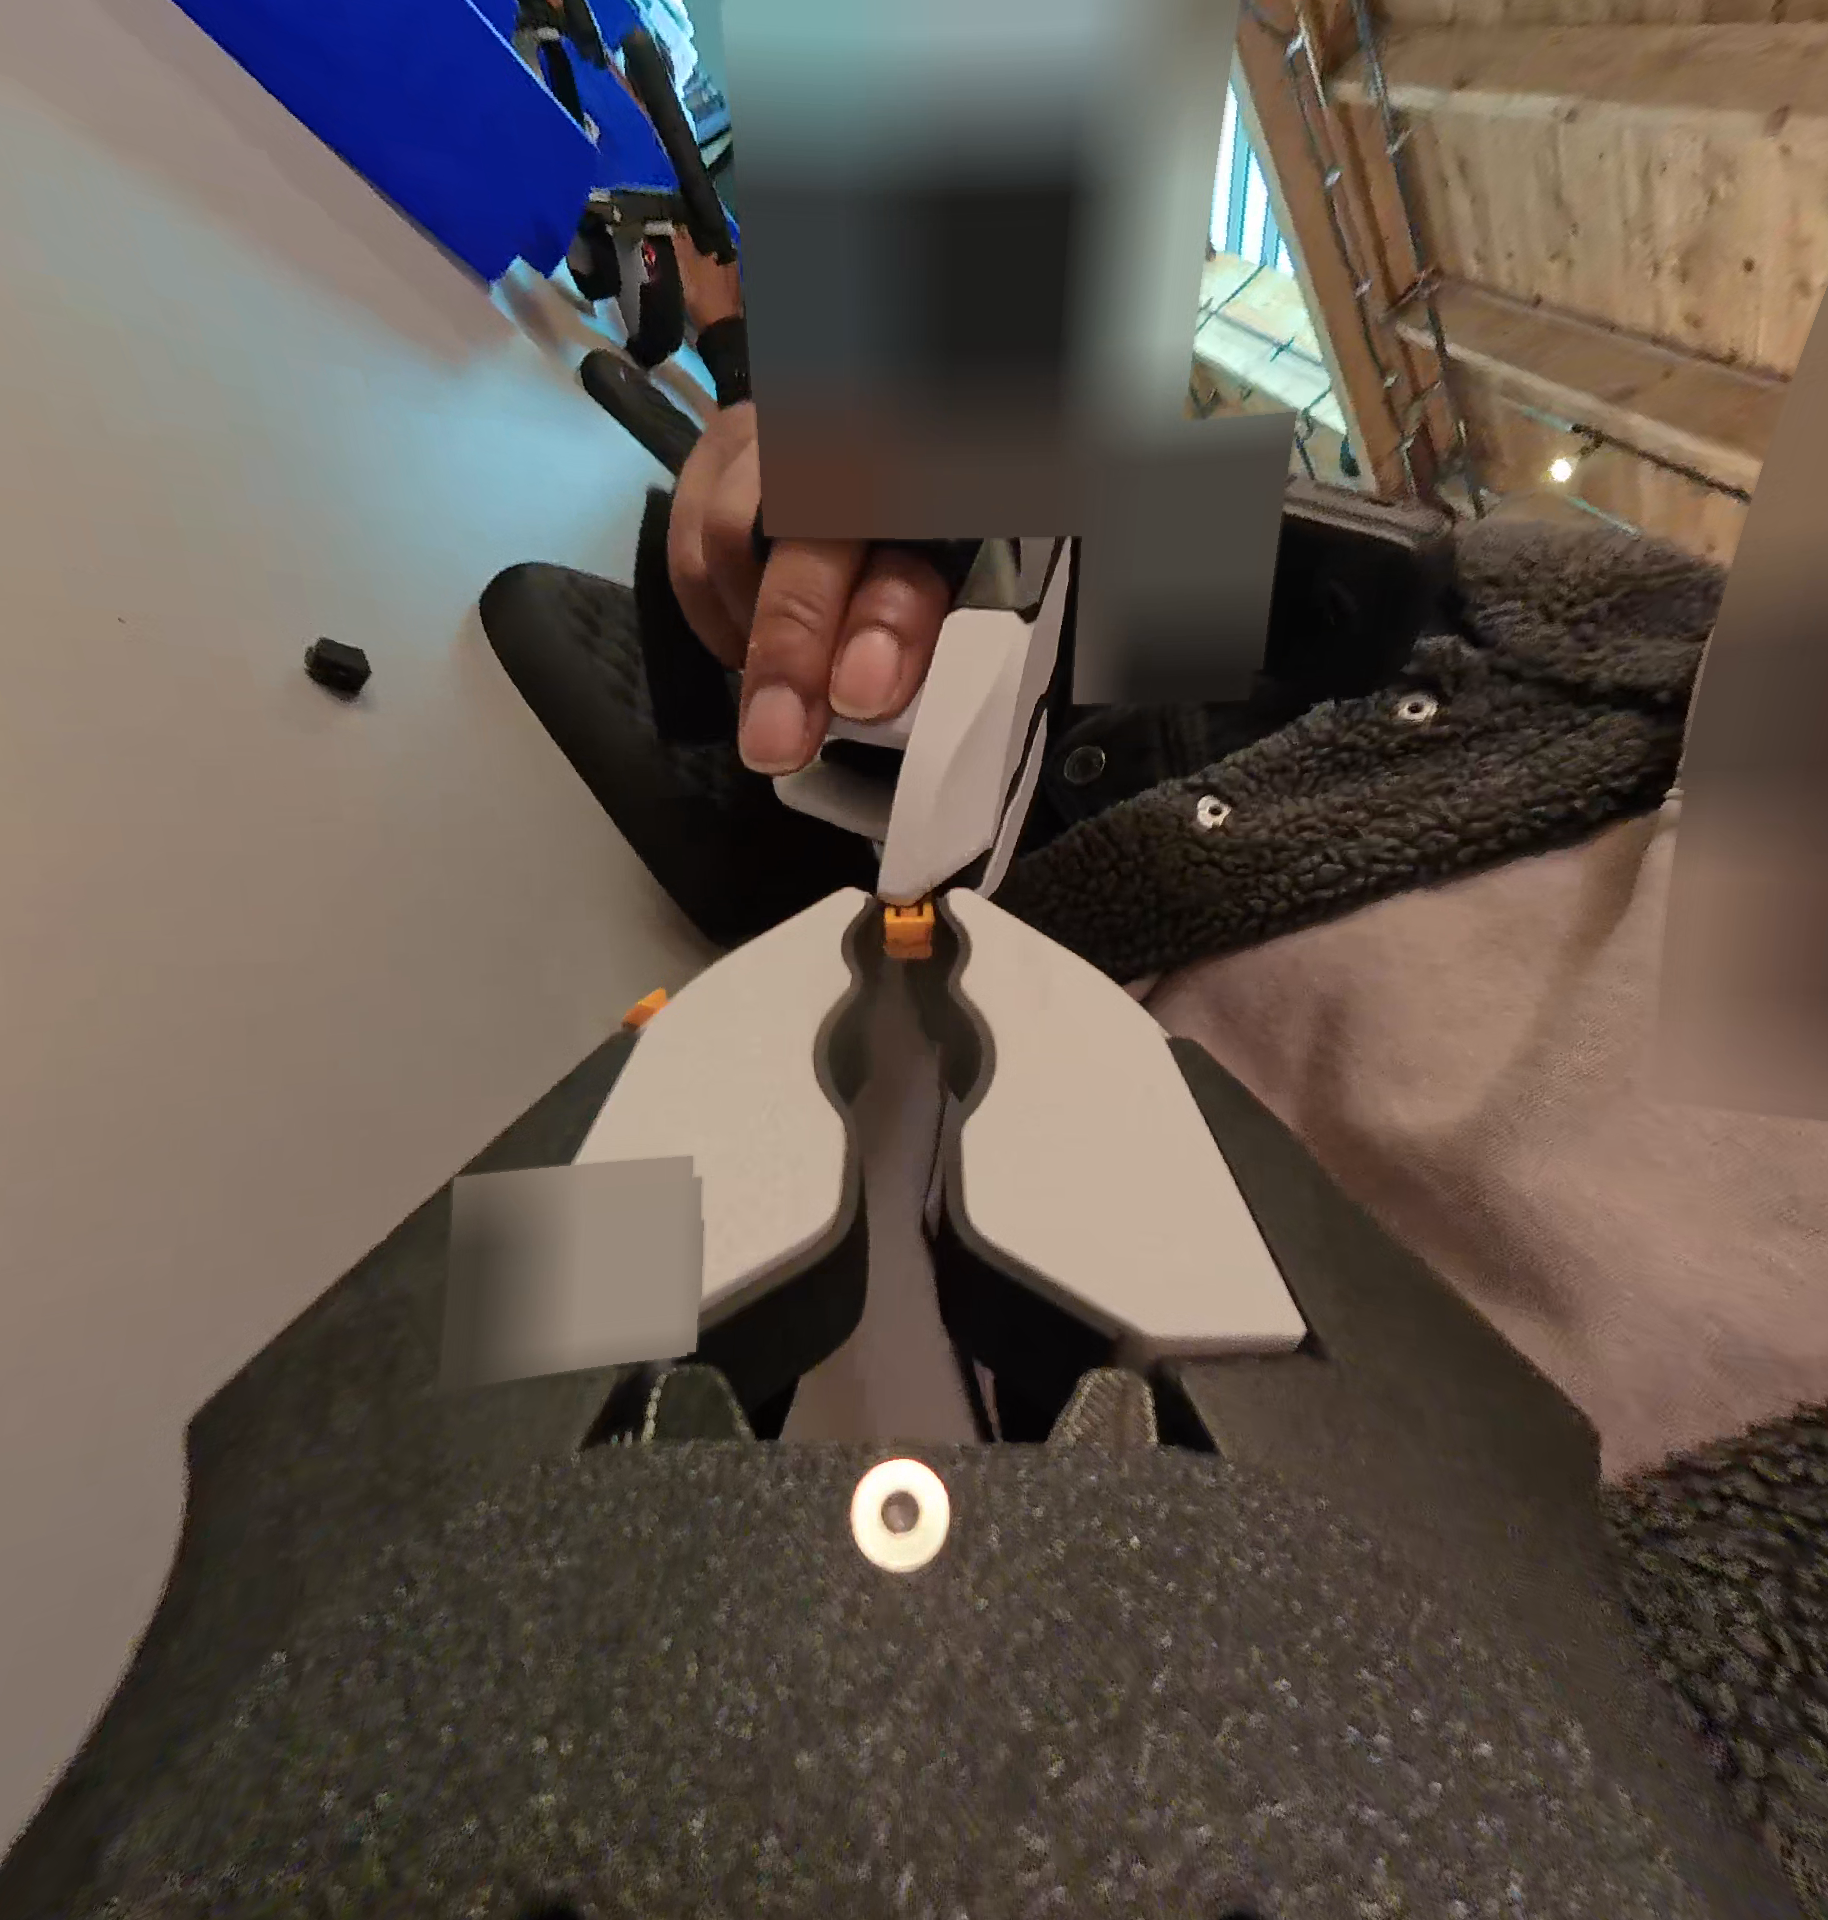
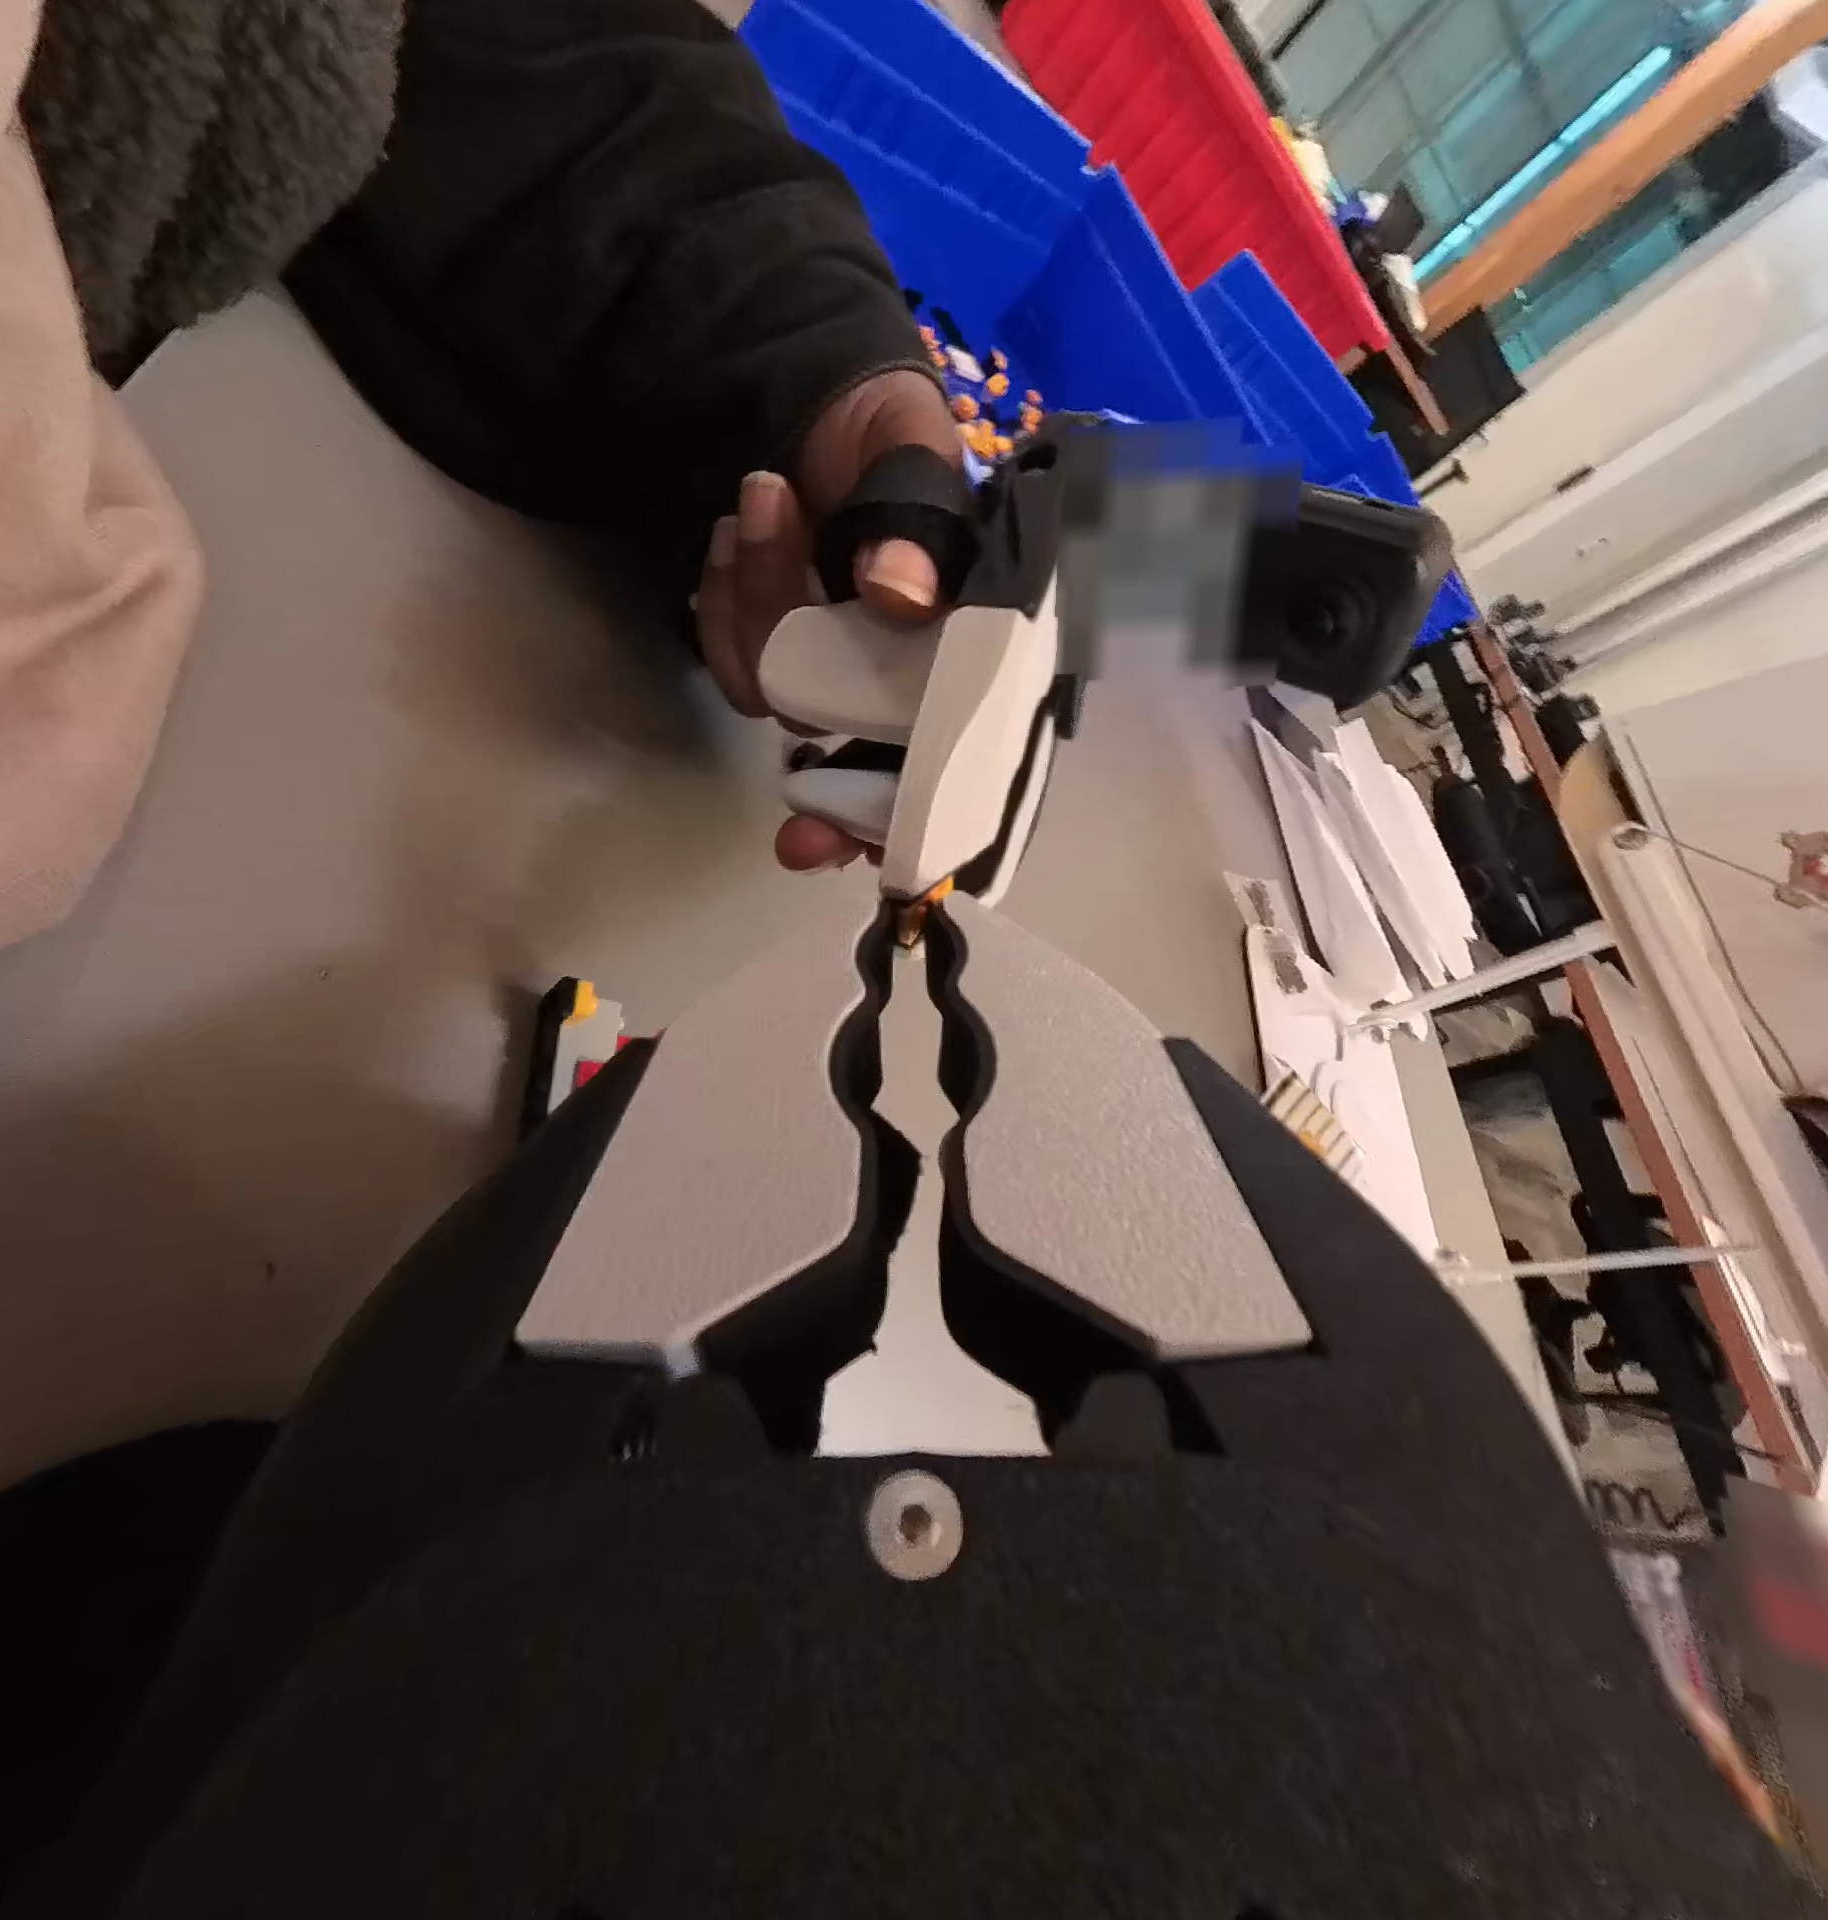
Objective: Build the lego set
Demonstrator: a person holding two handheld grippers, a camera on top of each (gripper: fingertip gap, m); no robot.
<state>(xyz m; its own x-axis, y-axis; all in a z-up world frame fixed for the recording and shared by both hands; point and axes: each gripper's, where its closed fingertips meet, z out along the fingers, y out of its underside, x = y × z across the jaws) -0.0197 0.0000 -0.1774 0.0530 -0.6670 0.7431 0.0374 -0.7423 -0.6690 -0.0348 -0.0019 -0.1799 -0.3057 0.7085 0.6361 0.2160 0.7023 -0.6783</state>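
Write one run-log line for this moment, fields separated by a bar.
phase: joining in mid-air | left tool: shut on orange lego piece | right tool: shut on the same piece, tips meeting | table: small black piece loose

My right gripper (image 2: 915,928) pinches a small orange lego piece (image 2: 912,920) at its tips, meeting the left gripper (image 2: 939,883) tip to tip above the grey table (image 2: 390,790), blue bins (image 2: 1045,239) behind
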